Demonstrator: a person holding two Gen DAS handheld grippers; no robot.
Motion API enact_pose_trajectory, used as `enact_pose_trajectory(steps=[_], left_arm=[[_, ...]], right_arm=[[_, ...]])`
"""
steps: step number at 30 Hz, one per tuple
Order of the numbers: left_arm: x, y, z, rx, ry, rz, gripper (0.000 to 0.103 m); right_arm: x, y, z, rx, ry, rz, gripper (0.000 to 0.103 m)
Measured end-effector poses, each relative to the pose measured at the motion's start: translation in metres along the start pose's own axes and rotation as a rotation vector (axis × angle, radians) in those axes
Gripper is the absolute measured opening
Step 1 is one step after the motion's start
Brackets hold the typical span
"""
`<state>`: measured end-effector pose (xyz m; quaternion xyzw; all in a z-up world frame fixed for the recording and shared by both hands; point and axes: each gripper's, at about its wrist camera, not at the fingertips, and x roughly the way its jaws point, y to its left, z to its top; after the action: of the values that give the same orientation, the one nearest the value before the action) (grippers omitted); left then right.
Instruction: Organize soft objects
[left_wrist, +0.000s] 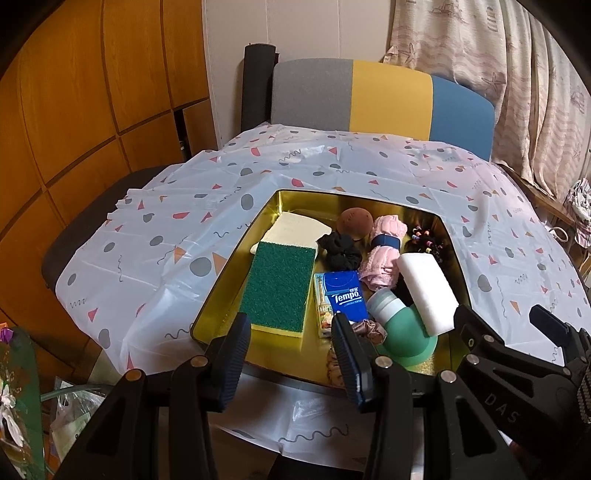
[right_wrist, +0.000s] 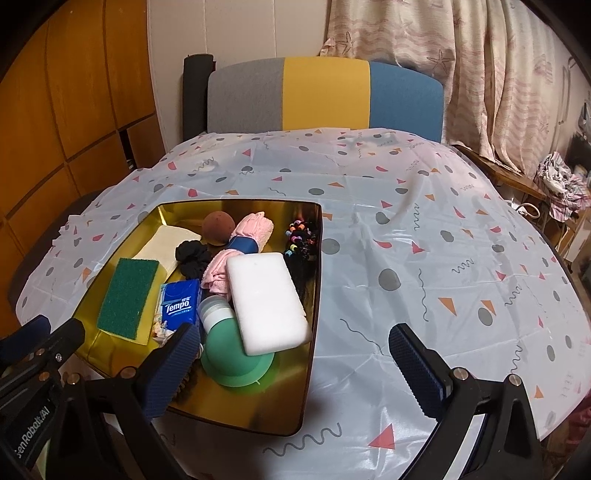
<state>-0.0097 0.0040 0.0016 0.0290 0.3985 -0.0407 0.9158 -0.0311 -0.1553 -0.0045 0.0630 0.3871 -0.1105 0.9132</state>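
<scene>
white foam block (right_wrist: 268, 299) tilted atop green silicone bottle (right_wrist: 236, 356) in gold tray (right_wrist: 236, 417).

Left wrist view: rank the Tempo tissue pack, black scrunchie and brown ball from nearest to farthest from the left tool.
1. Tempo tissue pack, just ahead of the left tool.
2. Black scrunchie, mid-tray.
3. Brown ball, near the tray's far wall.

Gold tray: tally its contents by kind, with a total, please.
In the gold tray:
Sponges: 3 (green scrub sponge, cream sponge, white foam block)
Scrunchies: 2 (black scrunchie, mauve scrunchie)
Pink towel roll: 1
Tissue pack: 1
Brown ball: 1
Green bottle: 1
Hair-tie bundle: 1
Total: 10
</scene>
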Motion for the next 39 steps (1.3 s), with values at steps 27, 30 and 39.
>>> enact_pose_trajectory(steps=[27, 30, 39], left_arm=[[0.0034, -0.0002, -0.0018, 0.000, 0.015, -0.015, 0.045], [0.0051, 0.0007, -0.0022, -0.002, 0.020, -0.019, 0.045], [0.0062, -0.0006, -0.0034, 0.001, 0.032, -0.025, 0.045]], right_arm=[[0.0012, 0.0007, -0.0007, 0.001, 0.003, -0.001, 0.103], [0.0017, 0.0005, -0.0009, 0.002, 0.006, -0.002, 0.103], [0.0023, -0.0004, -0.0011, 0.005, 0.007, -0.002, 0.103]])
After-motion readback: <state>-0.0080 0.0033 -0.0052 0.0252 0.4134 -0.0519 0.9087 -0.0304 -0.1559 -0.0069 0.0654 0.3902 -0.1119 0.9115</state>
